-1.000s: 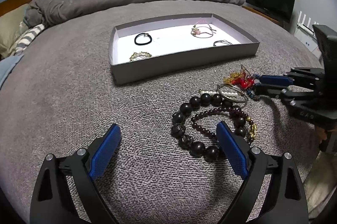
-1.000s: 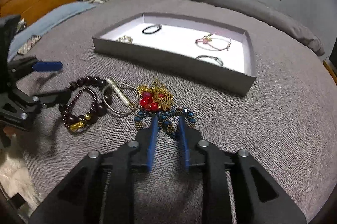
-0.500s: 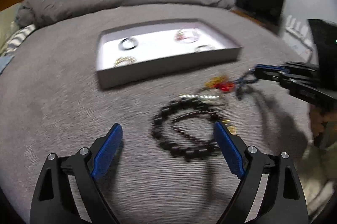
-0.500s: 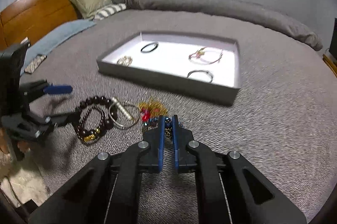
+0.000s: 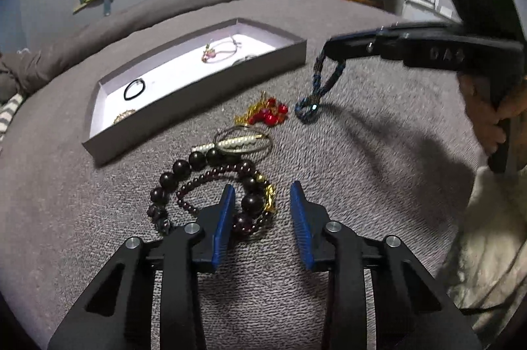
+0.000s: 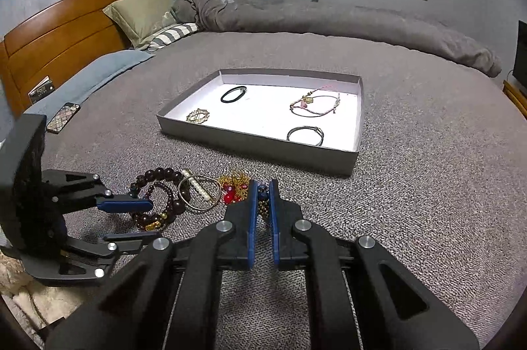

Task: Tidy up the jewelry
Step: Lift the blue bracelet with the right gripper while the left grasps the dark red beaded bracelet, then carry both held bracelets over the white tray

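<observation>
Blue beaded bracelet (image 5: 316,89) hangs pinched in the right tongs (image 5: 332,50), its lower end just touching the bed (image 5: 378,126), near the tray (image 5: 204,93). Left tongs (image 5: 262,215) are closing w/ part of the big dark bead bracelet (image 5: 201,185) between the pads, not yet pressed. Approx. 4 pcs already in the tray; still out on the bed: red-gold piece (image 5: 265,114), bangle w/ pearl clip (image 5: 242,144), dark bead bracelets + the blue one, so I'd judge about half left.

Right gripper (image 6: 263,195) fingers hide most of blue beaded bracelet (image 6: 262,189); silver bracelet (image 5: 245,58) half behind tray wall (image 5: 210,93)
</observation>
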The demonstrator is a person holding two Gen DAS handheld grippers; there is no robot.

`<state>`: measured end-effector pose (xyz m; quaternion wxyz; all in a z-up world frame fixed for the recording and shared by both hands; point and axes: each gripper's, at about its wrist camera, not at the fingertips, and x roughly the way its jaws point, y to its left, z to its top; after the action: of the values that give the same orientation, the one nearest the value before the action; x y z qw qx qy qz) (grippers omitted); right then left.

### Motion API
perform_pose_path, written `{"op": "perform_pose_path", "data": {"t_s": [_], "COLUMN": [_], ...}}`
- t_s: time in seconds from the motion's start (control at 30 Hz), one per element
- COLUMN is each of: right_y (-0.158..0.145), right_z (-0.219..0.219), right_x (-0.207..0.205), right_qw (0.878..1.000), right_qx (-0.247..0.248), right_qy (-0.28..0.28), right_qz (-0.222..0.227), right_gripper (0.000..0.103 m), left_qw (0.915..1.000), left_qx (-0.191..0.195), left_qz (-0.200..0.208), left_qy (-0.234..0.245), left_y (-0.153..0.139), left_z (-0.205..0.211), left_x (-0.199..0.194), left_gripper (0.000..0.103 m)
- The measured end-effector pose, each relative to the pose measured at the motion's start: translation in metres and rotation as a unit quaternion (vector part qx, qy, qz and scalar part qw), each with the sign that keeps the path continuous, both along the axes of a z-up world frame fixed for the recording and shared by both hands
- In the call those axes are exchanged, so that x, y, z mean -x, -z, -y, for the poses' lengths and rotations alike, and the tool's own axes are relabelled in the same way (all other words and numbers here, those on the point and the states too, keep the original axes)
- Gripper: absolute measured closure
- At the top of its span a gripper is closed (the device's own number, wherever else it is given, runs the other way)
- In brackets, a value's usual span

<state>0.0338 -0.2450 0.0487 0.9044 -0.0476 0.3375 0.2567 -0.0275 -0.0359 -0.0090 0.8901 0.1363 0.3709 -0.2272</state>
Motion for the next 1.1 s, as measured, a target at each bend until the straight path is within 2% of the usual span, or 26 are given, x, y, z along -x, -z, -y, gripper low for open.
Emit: {"op": "perform_pose_path", "data": {"t_s": [0.07, 0.27, 0.33, 0.73, 0.87, 1.1], "right_y": [0.0, -0.003, -0.004, -0.008, -0.008, -0.012], "right_z": [0.0, 0.002, 0.003, 0.006, 0.007, 0.006], "right_x": [0.0, 0.002, 0.003, 0.003, 0.002, 0.001], "right_qw": [1.0, 1.0, 1.0, 1.0, 1.0, 1.0], "right_qx": [0.0, -0.007, -0.011, -0.012, -0.014, -0.013], "right_qy": [-0.001, -0.001, 0.001, 0.002, 0.004, 0.006], "right_qz": [0.0, 0.003, 0.006, 0.011, 0.007, 0.008], "right_gripper": [0.096, 0.096, 0.096, 0.096, 0.096, 0.096], "left_qw": [0.9999, 0.9998, 0.9998, 0.9988, 0.9984, 0.9956], "left_qx": [-0.011, -0.008, 0.007, 0.027, 0.041, 0.067], "left_qz": [0.007, 0.017, 0.019, 0.041, 0.031, 0.038], "left_qy": [-0.002, -0.006, -0.007, -0.01, -0.024, -0.053], "left_y": [0.001, -0.003, -0.009, -0.031, -0.039, -0.063], "left_z": [0.0, -0.004, -0.008, -0.012, -0.018, -0.032], "left_x": [0.0, 0.0, -0.001, 0.004, -0.002, -0.015], "left_gripper": [0.071, 0.096, 0.096, 0.096, 0.096, 0.096]}}
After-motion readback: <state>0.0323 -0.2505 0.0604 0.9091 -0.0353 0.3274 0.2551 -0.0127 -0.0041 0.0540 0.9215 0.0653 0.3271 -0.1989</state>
